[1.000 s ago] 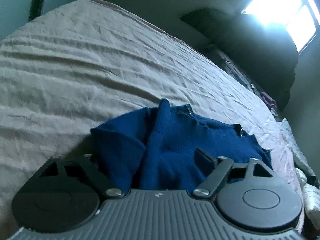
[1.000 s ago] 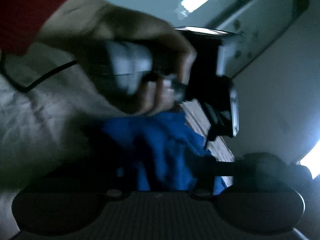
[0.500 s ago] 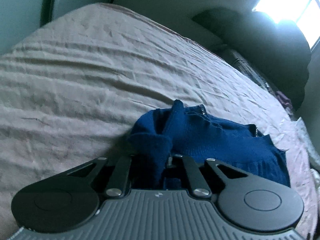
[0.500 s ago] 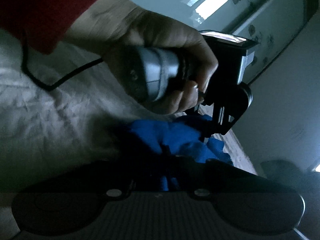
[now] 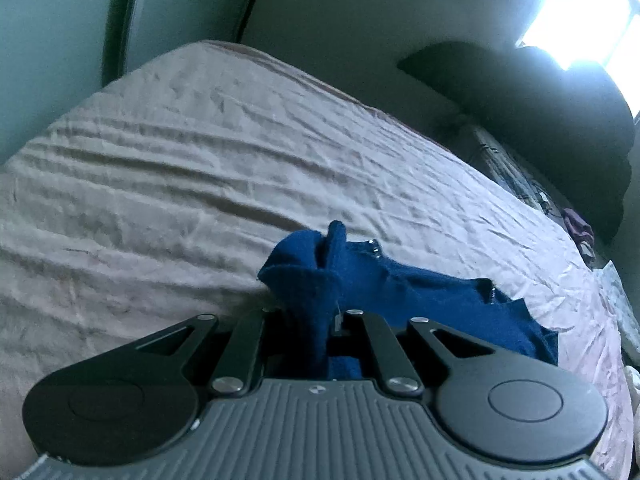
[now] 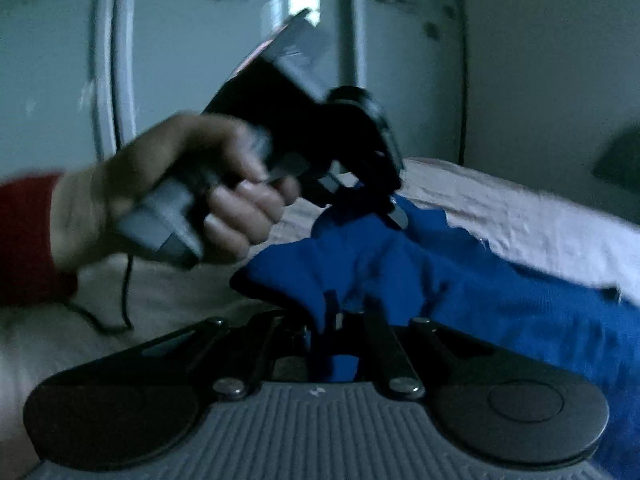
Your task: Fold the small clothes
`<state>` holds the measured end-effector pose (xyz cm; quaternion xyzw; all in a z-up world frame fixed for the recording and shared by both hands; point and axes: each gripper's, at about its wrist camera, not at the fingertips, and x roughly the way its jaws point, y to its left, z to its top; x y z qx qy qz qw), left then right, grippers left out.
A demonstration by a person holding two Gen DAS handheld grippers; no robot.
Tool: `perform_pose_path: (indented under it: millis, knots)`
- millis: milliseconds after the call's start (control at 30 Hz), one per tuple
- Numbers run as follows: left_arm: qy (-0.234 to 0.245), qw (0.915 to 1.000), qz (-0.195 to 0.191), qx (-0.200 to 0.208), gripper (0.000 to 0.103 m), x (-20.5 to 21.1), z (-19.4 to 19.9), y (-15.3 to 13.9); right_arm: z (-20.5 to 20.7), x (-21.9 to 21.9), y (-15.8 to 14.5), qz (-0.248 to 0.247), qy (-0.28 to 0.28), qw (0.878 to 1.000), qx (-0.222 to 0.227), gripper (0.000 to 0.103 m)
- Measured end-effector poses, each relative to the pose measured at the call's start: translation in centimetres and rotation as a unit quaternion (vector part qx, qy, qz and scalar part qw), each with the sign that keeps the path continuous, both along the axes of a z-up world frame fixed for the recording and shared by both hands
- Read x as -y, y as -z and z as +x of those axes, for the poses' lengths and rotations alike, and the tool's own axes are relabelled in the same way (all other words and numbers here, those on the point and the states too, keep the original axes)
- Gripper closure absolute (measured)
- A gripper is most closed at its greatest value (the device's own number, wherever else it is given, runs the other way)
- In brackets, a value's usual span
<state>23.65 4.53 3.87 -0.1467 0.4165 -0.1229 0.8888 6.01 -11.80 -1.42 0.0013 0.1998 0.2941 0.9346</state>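
- Blue garment (image 5: 420, 296) is seen bunched on the bed (image 5: 160, 184).
- Left tongs (image 5: 320, 320) are clamped on a fabric fold.
- Right tongs (image 6: 340, 320) are clamped on another fold.
- Only the right view shows the hand (image 6: 168, 192) and red sleeve (image 6: 28, 240).
- Only the left view shows the window (image 5: 588, 12).

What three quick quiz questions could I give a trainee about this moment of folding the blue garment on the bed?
1. True or false: the left tongs are shut on the blue garment.
2. Multiple choice: the garment lies on A) a wooden floor, B) a wrinkled beige bedsheet, C) a metal tray.
3. Fill in: in the right wrist view, the right tongs pinch a fold of the garment, and the hand holding the other tool wears a ___ sleeve.

Key: 1 true. 2 B. 3 red.
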Motion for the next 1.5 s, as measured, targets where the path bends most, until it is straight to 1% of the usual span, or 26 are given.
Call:
perform_pose_path:
  millis: [133, 233, 433, 600, 733, 967, 1133, 1267, 1500]
  knots:
    - [-0.011, 0.9999, 0.004, 0.005, 0.094, 1.4, -0.6, -1.3, 0.7, 3.4, -0.1, 0.078, 0.007, 0.996, -0.033, 0.098]
    - [-0.014, 0.9998, -0.001, 0.012, 0.095, 2.3, -1.0, -2.3, 1.0, 5.3, 0.3, 0.123, 0.01, 0.991, -0.047, 0.098]
    - [-0.004, 0.9992, -0.001, 0.039, 0.095, 5.7, -1.6, -4.2, 0.7, 8.2, 0.4, 0.178, 0.027, 0.982, -0.054, 0.098]
    - [0.014, 0.9983, 0.008, 0.057, 0.095, 9.1, -2.0, -5.3, -0.2, 10.5, 0.3, 0.192, 0.05, 0.979, -0.042, 0.098]
    - [0.034, 0.9968, 0.021, 0.069, 0.095, 12.6, -2.4, -6.0, -1.3, 12.9, 0.3, 0.208, 0.072, 0.975, -0.041, 0.098]
    - [0.079, 0.9917, 0.052, 0.087, 0.095, 19.2, -3.1, -5.8, -2.7, 16.6, 0.7, 0.222, 0.11, 0.968, -0.036, 0.098]
    - [0.114, 0.9862, 0.073, 0.096, 0.095, 23.5, -3.4, -4.9, -3.7, 19.1, 1.4, 0.229, 0.14, 0.963, -0.036, 0.098]
    - [0.138, 0.9817, 0.09, 0.096, 0.095, 26.8, -3.6, -3.6, -4.2, 21.0, 2.2, 0.236, 0.163, 0.957, -0.042, 0.098]
    - [0.176, 0.9746, 0.107, 0.089, 0.095, 30.7, -4.5, -1.5, -5.5, 23.2, 3.3, 0.246, 0.188, 0.949, -0.054, 0.098]
